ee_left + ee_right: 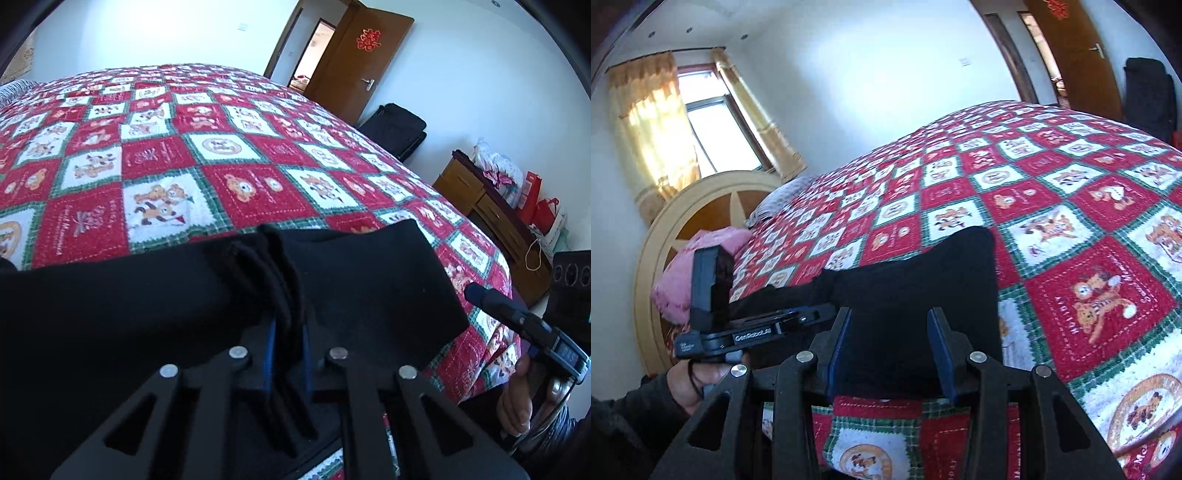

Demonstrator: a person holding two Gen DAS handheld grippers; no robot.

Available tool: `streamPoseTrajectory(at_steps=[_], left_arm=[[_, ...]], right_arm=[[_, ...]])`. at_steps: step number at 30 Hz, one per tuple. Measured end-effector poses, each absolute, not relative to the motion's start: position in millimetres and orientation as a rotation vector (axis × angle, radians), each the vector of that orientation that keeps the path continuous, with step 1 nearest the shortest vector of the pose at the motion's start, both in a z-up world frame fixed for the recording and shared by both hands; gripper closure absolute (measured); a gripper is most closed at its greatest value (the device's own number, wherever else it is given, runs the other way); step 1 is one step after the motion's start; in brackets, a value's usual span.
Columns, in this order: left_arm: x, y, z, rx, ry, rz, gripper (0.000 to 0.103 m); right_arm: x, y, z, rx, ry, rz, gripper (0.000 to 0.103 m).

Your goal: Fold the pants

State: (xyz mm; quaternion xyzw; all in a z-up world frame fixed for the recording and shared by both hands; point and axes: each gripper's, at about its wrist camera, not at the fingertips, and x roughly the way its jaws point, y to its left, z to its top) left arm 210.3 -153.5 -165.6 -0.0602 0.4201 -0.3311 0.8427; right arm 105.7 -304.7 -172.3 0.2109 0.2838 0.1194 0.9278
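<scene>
Red, white and green patchwork covers the one bed [229,155] that fills both views, with one wooden door [354,62] standing open behind it and one curtained window [713,125] near the round headboard [683,214]. One pair of black pants [362,280] lies bunched along the near edge of the bed. Two grippers are in view. The left gripper [288,332] is clamped on a thick bundle of the pants' layers, its two blue pads nearly hidden by cloth. The right gripper [890,347] has its jaws spread wide on either side of the pants' end, the fabric between them but not pinched. How many folds the pants have cannot be made out, since the black cloth shows almost no detail. One pink pillow [698,266] is partly hidden behind the left gripper's handle, and the dresser [484,206] is cut off at the frame edge
</scene>
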Motion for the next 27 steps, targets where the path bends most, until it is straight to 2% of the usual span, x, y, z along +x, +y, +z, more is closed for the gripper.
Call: streamPoseTrajectory(at_steps=[8,16,21,27], left_arm=[[206.0,-106.5,-131.2,-0.196,0.814,-0.653,0.091],[213.8,-78.8,-167.1,-0.235,0.893,-0.564,0.091],[213.3,-69.1,-158.7,-0.264,0.858,-0.567,0.091],[216.5,-70.0,-172.4,-0.240,0.882,-0.539,0.090]], right_arm=[[102.4,-313.9,-171.5,0.449,0.545,0.201,0.059],[103.7,-288.7,-174.5,0.375,0.581,0.298,0.059],[98.3,-266.9,-172.5,0.292,0.581,0.358,0.058],[121.5,-270.7,-202.1,0.298,0.761,0.283,0.054]])
